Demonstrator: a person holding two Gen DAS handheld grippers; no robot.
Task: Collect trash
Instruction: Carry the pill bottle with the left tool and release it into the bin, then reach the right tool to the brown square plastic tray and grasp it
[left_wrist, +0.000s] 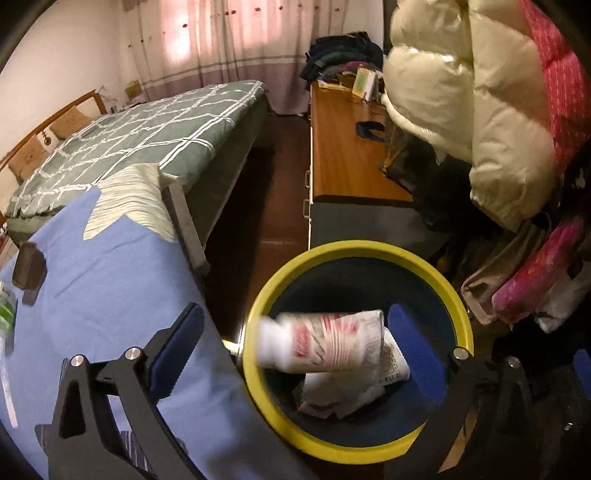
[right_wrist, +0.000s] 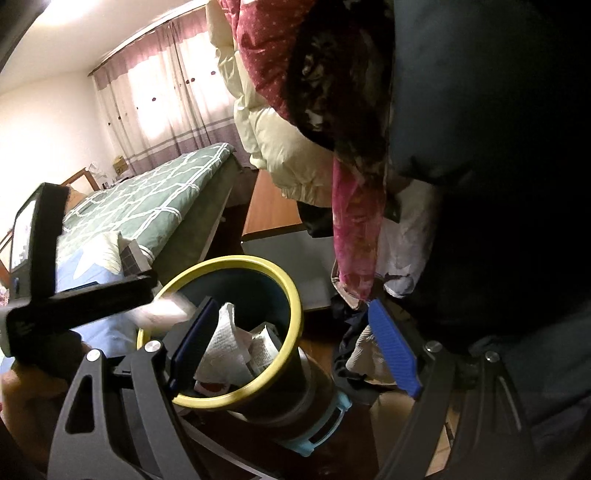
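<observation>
Hovering open, left fingers (left_wrist: 295, 347) frame a blurred plastic bottle (left_wrist: 317, 341) over a round yellow-rimmed bin (left_wrist: 354, 251); right fingers (right_wrist: 291, 343) open; bed (left_wrist: 147, 122) at ten o'clock.

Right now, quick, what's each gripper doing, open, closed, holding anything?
Left gripper: open, holding nothing; a blurred white-and-red bottle is between its fingers over the yellow-rimmed bin.
Right gripper: open, holding nothing, above the bin.

Two wrist views, both close above the bin

We look steeply down from each tool onto the yellow-rimmed dark round bin (left_wrist: 255, 354) (right_wrist: 295, 306); both views share it, the green checked bed (left_wrist: 147, 125) (right_wrist: 155, 199) and the striped curtains (left_wrist: 229, 55) (right_wrist: 166, 110).
</observation>
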